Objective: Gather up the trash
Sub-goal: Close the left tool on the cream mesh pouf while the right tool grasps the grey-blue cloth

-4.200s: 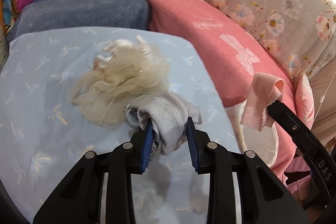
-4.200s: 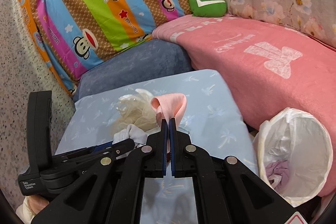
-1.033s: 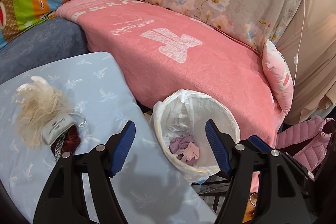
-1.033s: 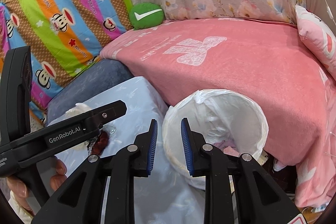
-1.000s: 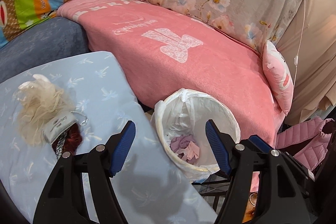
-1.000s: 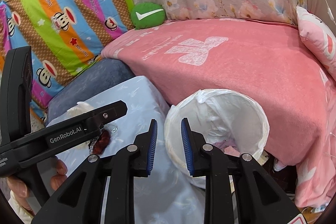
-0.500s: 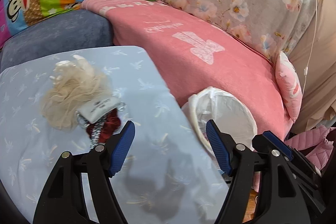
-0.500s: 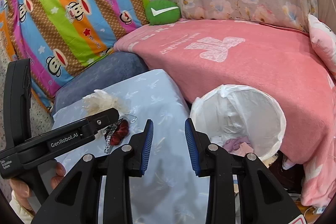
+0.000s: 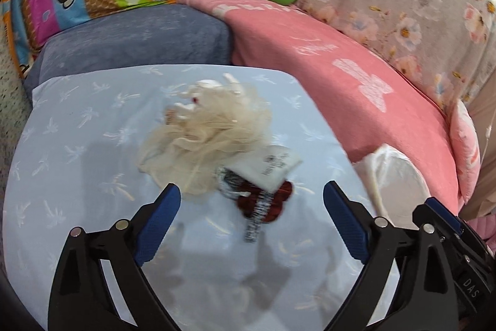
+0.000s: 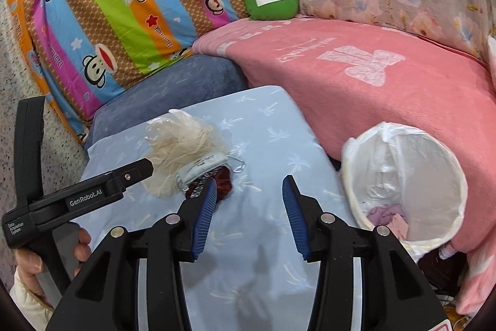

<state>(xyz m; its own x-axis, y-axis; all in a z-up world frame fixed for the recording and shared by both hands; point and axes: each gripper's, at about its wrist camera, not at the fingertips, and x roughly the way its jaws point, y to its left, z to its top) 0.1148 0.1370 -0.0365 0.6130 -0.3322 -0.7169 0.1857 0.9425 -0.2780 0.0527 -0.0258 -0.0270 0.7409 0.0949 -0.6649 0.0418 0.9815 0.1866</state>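
Note:
A cream mesh puff [image 9: 206, 134] [image 10: 179, 149] lies on the pale blue cloth-covered table [image 9: 77, 145] [image 10: 266, 120]. Against its near side sit a white printed tag [image 9: 268, 168] [image 10: 201, 166] and a dark red and patterned wrapper [image 9: 263, 202] [image 10: 221, 180]. My left gripper [image 9: 251, 200] hovers just short of the wrapper, jaws opening wide, nothing between them. My right gripper [image 10: 248, 194] is to the wrapper's right, jaws opening, empty. The white-lined bin [image 10: 403, 185] [image 9: 393, 176] stands at the table's right edge with pink and lilac scraps [image 10: 389, 216] inside.
A pink blanket [image 10: 372, 67] covers the sofa behind the bin. A blue-grey cushion [image 9: 133, 42], a striped monkey-print pillow [image 10: 124, 5] and a green cushion [image 10: 271, 0] lie beyond the table. A hand [image 10: 34, 266] holds the left gripper's handle.
Both grippers swung left from the bin toward the pile on the table, and both sets of jaws have spread wider. The bin has slid to the right edge of the views.

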